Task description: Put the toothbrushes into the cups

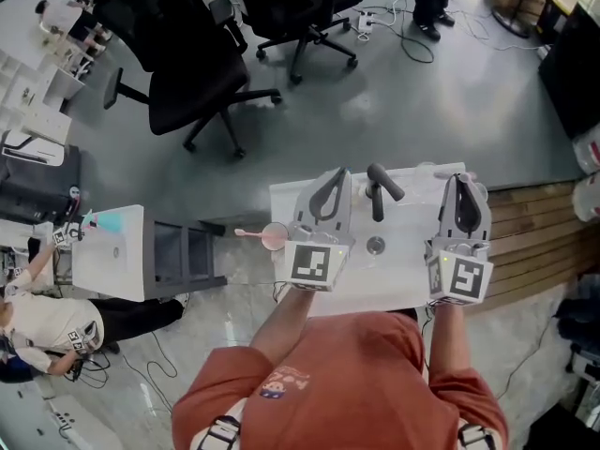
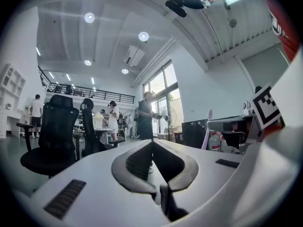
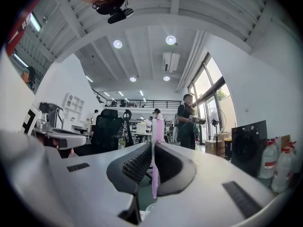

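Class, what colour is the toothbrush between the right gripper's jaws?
Pink; the toothbrush shows best in the right gripper view.

Grey floor [image 1: 441, 101], black office chairs [image 1: 197, 73], tall windows [image 2: 163, 93], round ceiling lights [image 2: 143, 36].

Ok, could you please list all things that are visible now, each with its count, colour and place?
toothbrush: one, pink, upright between the right tool's jaws
cup: one, pink, at the counter's left edge
counter: one, white, under both tools
faucet: one, dark, middle of the counter
office chairs: at least two, black, on the grey floor beyond the counter
bystander: one, white shirt, lower left of the head view
left tool: one, grey, shut, nothing in it
right tool: one, grey, shut on the toothbrush
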